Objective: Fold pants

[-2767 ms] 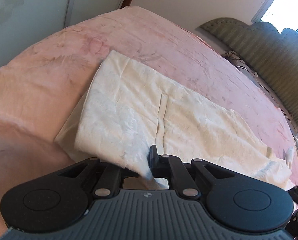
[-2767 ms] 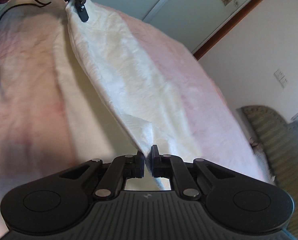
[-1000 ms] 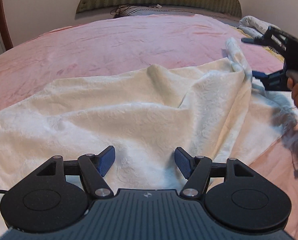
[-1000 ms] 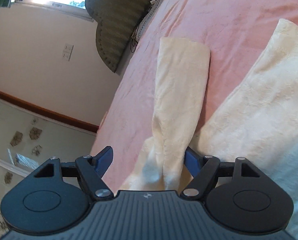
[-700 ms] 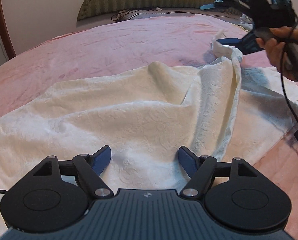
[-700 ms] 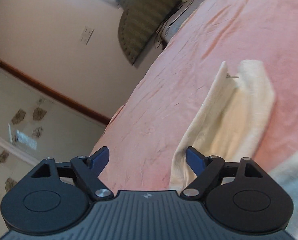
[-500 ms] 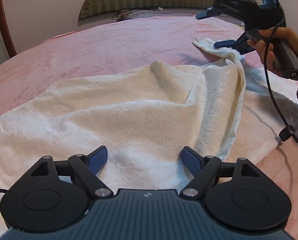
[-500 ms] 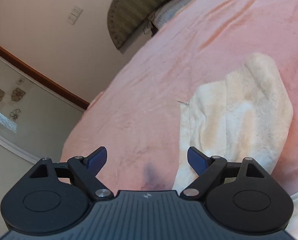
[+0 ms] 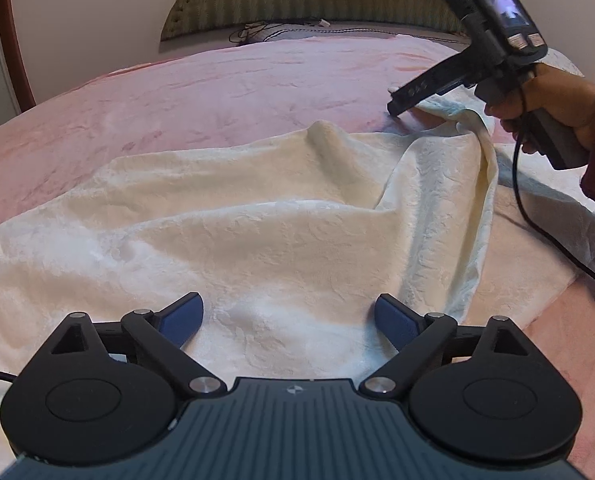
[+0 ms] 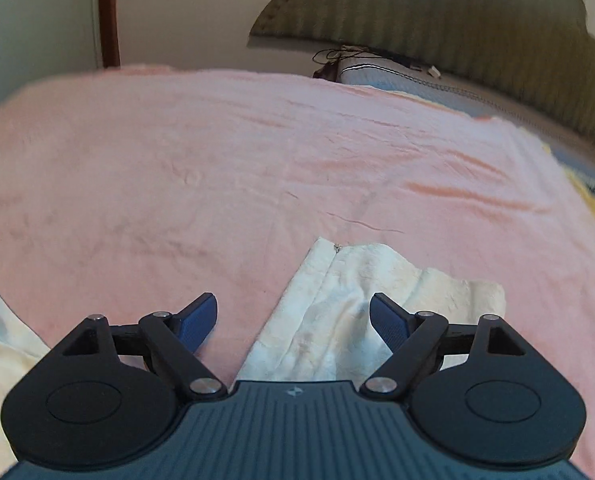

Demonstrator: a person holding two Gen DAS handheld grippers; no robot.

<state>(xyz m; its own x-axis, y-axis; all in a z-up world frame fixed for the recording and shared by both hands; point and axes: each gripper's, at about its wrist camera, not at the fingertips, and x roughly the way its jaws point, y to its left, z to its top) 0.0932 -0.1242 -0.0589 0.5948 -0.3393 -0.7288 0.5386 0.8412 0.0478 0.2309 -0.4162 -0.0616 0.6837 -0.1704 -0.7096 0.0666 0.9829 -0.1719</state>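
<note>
A: The room is a bedroom: cream walls, a green ribbed headboard (image 10: 449, 20) at the far end, a dark wood door frame (image 9: 11, 40) to the left. A pink bedspread (image 9: 225, 84) covers the whole bed, lightly creased.

B: And the pants (image 9: 257, 216)?

A: Cream, with a crinkled texture, spread loosely across the near half of the bed. They are not flat: one ridge rises near the middle, and a long fold runs toward the right gripper (image 9: 395, 110). In the right wrist view one end (image 10: 361, 300) lies on the pink cover, its edges uneven.

B: The grippers?

A: The left gripper (image 9: 289, 316) hovers low over the fabric, its jaws opening, wide apart, nothing pinched. The right gripper (image 10: 293, 316), in a hand (image 9: 553, 100), has its jaws closing but still well apart; the pant end lies below and between them, and the pads do not press on it.

B: Room to move?

A: The far half of the bedspread is bare up to the pillow (image 10: 397, 76). A black cable (image 9: 525, 204) hangs from the right gripper across the cloth's right edge.
</note>
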